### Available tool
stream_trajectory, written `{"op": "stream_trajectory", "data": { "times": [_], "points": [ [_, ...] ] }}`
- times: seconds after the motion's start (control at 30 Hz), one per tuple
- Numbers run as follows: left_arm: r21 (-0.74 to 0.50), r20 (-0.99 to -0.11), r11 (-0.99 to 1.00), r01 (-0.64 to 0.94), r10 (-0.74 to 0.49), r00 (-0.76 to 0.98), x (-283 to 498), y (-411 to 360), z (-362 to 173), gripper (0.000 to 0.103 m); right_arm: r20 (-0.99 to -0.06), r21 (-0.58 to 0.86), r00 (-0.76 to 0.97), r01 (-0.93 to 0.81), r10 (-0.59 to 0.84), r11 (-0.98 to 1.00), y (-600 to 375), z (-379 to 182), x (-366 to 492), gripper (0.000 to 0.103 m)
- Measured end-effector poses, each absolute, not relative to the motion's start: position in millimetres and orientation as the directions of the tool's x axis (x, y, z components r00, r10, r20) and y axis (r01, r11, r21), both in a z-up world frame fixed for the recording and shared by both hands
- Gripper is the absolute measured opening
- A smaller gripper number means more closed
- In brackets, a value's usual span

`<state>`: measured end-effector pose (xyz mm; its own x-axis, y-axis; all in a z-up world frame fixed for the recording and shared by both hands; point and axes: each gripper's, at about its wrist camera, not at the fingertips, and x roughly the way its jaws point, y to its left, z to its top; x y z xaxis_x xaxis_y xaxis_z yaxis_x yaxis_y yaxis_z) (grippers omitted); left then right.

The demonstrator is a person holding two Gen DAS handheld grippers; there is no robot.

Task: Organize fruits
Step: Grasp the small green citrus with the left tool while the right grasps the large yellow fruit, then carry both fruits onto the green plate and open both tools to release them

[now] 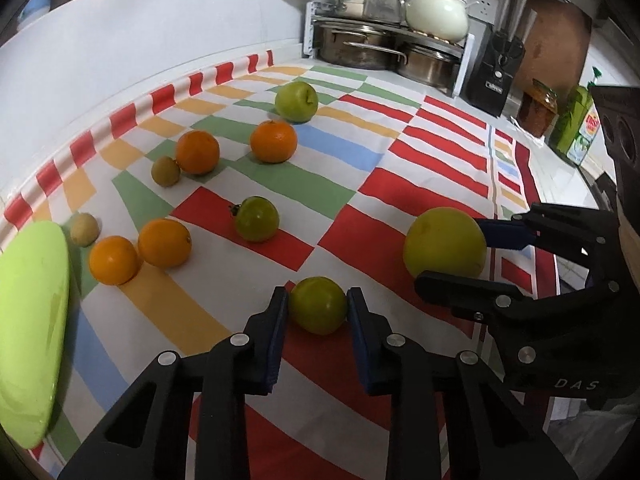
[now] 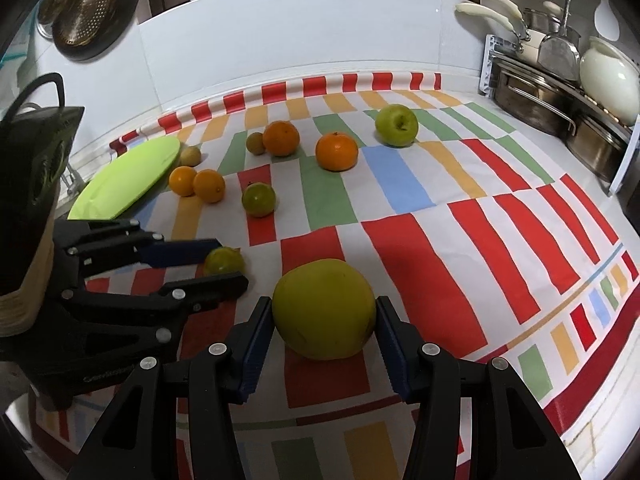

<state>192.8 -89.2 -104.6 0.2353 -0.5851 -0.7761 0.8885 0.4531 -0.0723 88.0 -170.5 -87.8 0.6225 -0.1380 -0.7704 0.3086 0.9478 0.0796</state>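
the left gripper (image 1: 318,306) clamps a small round green fruit (image 1: 318,305) on the striped tablecloth (image 1: 400,152); the right gripper (image 2: 324,312) clamps a large yellow-green round fruit (image 2: 324,309) just beside it. both point steeply down. beyond lie four oranges (image 1: 273,141), with a lime-green plate (image 1: 28,320) at the left edge.

Right gripper (image 2: 324,316) clamping large yellow fruit (image 2: 324,308), left gripper (image 2: 230,266) pinching small green fruit (image 2: 224,260), striped cloth (image 2: 460,232)

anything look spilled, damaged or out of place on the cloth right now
Nothing spilled or damaged. The fruit lies scattered loose over the striped cloth, while the green plate at its far left edge is bare. One small green fruit sits between the left gripper pads; the big yellow fruit sits in the right gripper.
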Motion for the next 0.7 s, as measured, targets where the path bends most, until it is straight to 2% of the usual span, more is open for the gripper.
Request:
{"op": "stream_trajectory", "data": {
  "times": [0.33,0.7],
  "points": [
    [-0.082,-0.756,0.561,0.824,-0.573,0.315,192.6,-68.9,-84.1,0.029,-0.754,0.092,0.646,0.282,-0.118,0.955,-169.5,-75.0,90.9,0.052],
    [-0.085,-0.693,0.708,0.701,-0.548,0.469,197.2,-17.1,-39.9,0.029,-0.698,0.092,0.714,0.166,-0.055,0.982,-145.5,-38.1,110.4,0.052]
  ]
}}
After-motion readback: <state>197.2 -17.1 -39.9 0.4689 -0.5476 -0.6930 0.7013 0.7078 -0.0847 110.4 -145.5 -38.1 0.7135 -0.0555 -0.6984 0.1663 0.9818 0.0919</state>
